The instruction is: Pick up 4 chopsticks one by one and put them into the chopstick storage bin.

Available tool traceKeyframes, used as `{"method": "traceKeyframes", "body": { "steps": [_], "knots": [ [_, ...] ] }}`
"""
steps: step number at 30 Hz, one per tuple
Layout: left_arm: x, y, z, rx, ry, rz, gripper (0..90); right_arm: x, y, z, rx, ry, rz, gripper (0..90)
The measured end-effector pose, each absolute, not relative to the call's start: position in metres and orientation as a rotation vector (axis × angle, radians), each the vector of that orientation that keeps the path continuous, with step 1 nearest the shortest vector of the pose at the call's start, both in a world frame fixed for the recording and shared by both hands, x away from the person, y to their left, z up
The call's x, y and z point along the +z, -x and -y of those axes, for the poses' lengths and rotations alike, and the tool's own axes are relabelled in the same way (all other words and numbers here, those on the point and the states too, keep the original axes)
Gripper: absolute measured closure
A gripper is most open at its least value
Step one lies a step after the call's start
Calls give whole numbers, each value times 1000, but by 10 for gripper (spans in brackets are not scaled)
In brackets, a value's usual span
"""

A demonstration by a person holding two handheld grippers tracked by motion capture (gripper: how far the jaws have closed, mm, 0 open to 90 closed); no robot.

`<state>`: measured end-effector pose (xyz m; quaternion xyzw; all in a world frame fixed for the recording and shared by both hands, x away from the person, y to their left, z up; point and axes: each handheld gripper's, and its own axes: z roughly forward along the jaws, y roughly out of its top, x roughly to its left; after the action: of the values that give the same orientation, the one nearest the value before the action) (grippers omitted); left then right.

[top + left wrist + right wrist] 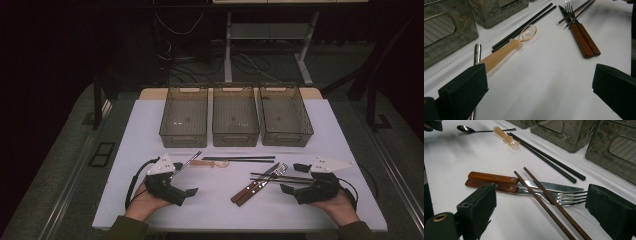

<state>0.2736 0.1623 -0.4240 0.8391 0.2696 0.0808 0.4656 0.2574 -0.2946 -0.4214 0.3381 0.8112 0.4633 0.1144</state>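
On the white table (pixel 215 210) lie a metal spoon (pixel 187 162), a translucent orange spoon (pixel 209 163), a pair of black chopsticks (pixel 240 159), a wood-handled knife and fork (pixel 257 186) and brown chopsticks (pixel 280 178). My left gripper (pixel 185 179) rests at the front left, open, with bare table between its jaws (pixel 539 92); the orange spoon (pixel 509 47) lies just ahead of it. Over at the front right, my right gripper (pixel 294 178) is open too. Its jaws (pixel 544 210) stand either side of the brown chopsticks (pixel 544 200), apart from them.
Three clear brown bins (pixel 184 117) (pixel 235 117) (pixel 285 117) stand side by side along the back of the table, with nothing visible in them. A hand holds each gripper at the near edge. Dark floor, cables and desk legs lie beyond.
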Motion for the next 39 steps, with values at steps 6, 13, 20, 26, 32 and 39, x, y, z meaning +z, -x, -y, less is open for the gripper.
{"method": "traceKeyframes", "body": {
  "steps": [6, 13, 20, 26, 32, 39],
  "knots": [
    [-424, -273, -163, 193, -2066, -647, 0, -418, -259, 299, 1341, -997, -2383, 243],
    [-425, -273, -164, 194, -2073, -640, 0, -419, -262, 310, 1293, -1019, -2404, 523],
    [-426, -273, -163, 186, -2073, -639, 0, -418, -266, 333, 1243, -1081, -2376, 725],
    [-427, -273, -163, 178, -2074, -636, 0, -421, -269, 351, 1186, -1139, -2371, 865],
    [-427, -274, -164, 171, -2073, -637, 0, -426, -272, 369, 1088, -1196, -2370, 899],
    [-427, -274, -164, 167, -2071, -636, 0, -431, -274, 387, 1036, -1258, -2339, 899]
  ]
}}
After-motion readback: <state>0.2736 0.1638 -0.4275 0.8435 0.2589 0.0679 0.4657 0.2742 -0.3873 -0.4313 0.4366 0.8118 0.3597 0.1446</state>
